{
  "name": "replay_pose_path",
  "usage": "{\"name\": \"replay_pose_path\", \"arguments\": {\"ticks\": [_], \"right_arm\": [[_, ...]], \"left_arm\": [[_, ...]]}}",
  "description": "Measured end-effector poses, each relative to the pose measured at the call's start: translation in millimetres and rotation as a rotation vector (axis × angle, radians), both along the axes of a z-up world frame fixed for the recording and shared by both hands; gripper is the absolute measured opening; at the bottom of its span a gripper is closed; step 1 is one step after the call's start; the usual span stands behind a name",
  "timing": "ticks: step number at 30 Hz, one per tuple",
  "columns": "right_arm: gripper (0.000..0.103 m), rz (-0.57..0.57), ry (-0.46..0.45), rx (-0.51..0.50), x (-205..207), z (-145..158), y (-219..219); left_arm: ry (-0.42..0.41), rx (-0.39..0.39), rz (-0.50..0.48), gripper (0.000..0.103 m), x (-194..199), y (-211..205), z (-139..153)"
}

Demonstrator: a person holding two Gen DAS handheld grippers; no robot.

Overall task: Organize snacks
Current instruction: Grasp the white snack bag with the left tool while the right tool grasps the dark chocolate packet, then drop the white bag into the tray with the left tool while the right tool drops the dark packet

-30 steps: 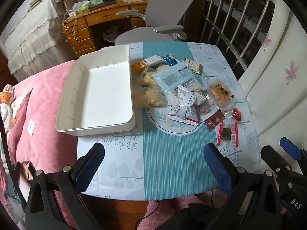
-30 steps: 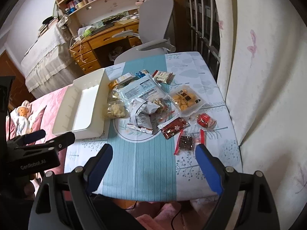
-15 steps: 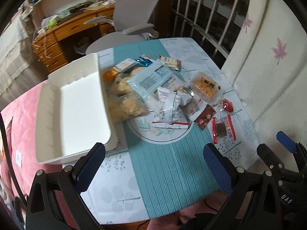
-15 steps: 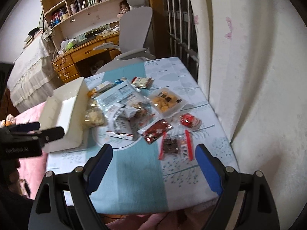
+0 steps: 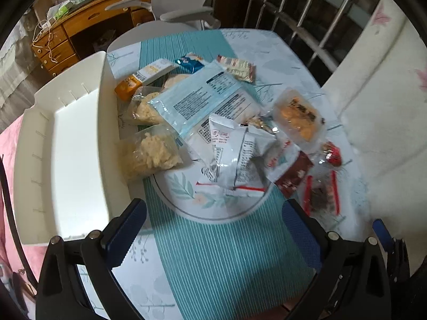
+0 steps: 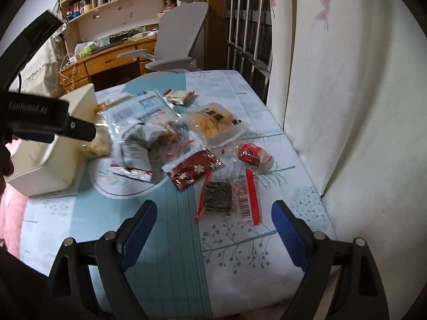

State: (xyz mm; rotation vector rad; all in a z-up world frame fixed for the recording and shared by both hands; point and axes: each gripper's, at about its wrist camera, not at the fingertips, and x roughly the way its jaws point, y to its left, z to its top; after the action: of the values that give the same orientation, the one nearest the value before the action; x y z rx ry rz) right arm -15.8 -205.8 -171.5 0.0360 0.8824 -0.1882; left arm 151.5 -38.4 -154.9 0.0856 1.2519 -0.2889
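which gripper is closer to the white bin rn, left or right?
Left. The left gripper hangs open by the white bin's near corner; the right gripper, also open, sits across the table beside the red-edged snack packet.

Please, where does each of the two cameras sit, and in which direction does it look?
Left wrist: on the left gripper, looking steeply down at the white tray and snack pile; its open fingers show, and the right gripper's tip at the right edge.
Right wrist: on the right gripper, looking down and across the table at the brown snack packet; its open fingers and the left gripper show.
Shared: tray, snacks, grey chair.
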Motion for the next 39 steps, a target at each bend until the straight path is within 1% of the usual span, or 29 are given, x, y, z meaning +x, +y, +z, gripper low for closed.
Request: {"name": "replay_pose_path", "arguments": {"ticks": [5, 9, 11, 14, 17, 19, 21, 22, 23, 24, 25, 26, 27, 28, 30, 31, 32, 33, 37, 39], "right_arm": [[0.083, -0.004, 0.035, 0.003, 16.2, -30.1, -6.8], [0.079, 0.008, 0.077, 0.0, 29.3, -52.4, -12.2], [0.077, 0.017, 0.105, -0.001, 36.5, -62.3, -15.0], [0.071, 0.039, 0.141, 0.013, 45.8, -72.4, -19.2], [0.064, 0.06, 0.163, 0.029, 52.0, -78.2, -21.6], [0.057, 0.068, 0.182, 0.042, 57.1, -81.0, -24.2], [0.05, 0.093, 0.203, 0.061, 61.6, -83.8, -25.9], [0.047, 0.108, 0.212, 0.065, 64.7, -84.8, -26.8], [0.047, 0.124, 0.223, 0.063, 66.4, -85.5, -26.2], [0.046, 0.138, 0.229, 0.056, 67.6, -85.6, -25.8], [0.045, 0.158, 0.238, 0.05, 69.2, -85.4, -25.2], [0.044, 0.17, 0.244, 0.05, 70.3, -84.3, -24.5], [0.044, 0.182, 0.253, 0.054, 71.5, -84.4, -24.9], [0.043, 0.19, 0.261, 0.061, 72.8, -84.5, -25.9], [0.043, 0.209, 0.273, 0.073, 76.9, -84.8, -28.2], [0.043, 0.219, 0.278, 0.077, 78.1, -84.6, -29.7], [0.043, 0.231, 0.282, 0.078, 79.2, -84.8, -30.2], [0.043, 0.244, 0.287, 0.078, 80.8, -85.5, -30.7], [0.042, 0.271, 0.31, 0.08, 84.7, -84.7, -31.8], [0.042, 0.274, 0.319, 0.082, 87.3, -84.9, -32.8]], "left_arm": [[0.057, 0.047, -0.018, 0.101, 21.1, -14.9, -24.6], [0.065, 0.086, -0.045, 0.101, 31.3, -28.7, -35.1], [0.078, 0.085, -0.047, 0.101, 38.1, -35.0, -40.9], [0.102, 0.079, -0.049, 0.101, 47.8, -41.6, -50.3], [0.113, 0.089, -0.051, 0.101, 53.5, -48.5, -58.3], [0.127, 0.095, -0.054, 0.101, 56.9, -51.6, -63.8], [0.137, 0.103, -0.052, 0.095, 59.4, -54.7, -67.7], [0.145, 0.108, -0.047, 0.087, 61.7, -56.2, -70.8], [0.153, 0.11, -0.041, 0.079, 63.3, -56.7, -72.8], [0.163, 0.111, -0.031, 0.074, 65.8, -58.3, -75.5], [0.182, 0.11, -0.014, 0.065, 67.8, -57.8, -78.8], [0.199, 0.096, -0.004, 0.061, 69.5, -57.0, -81.0], [0.21, 0.086, 0.008, 0.061, 70.5, -56.4, -82.0], [0.213, 0.084, 0.016, 0.059, 73.0, -55.5, -82.0], [0.218, 0.081, 0.015, 0.057, 73.9, -55.7, -82.1], [0.224, 0.076, 0.019, 0.054, 74.7, -55.0, -82.0], [0.228, 0.066, 0.024, 0.046, 75.2, -54.0, -81.4], [0.237, 0.044, 0.028, 0.044, 75.8, -52.8, -80.7], [0.242, 0.016, 0.041, 0.035, 73.3, -48.9, -77.4], [0.245, -0.001, 0.051, 0.034, 71.3, -46.7, -74.6]]}}
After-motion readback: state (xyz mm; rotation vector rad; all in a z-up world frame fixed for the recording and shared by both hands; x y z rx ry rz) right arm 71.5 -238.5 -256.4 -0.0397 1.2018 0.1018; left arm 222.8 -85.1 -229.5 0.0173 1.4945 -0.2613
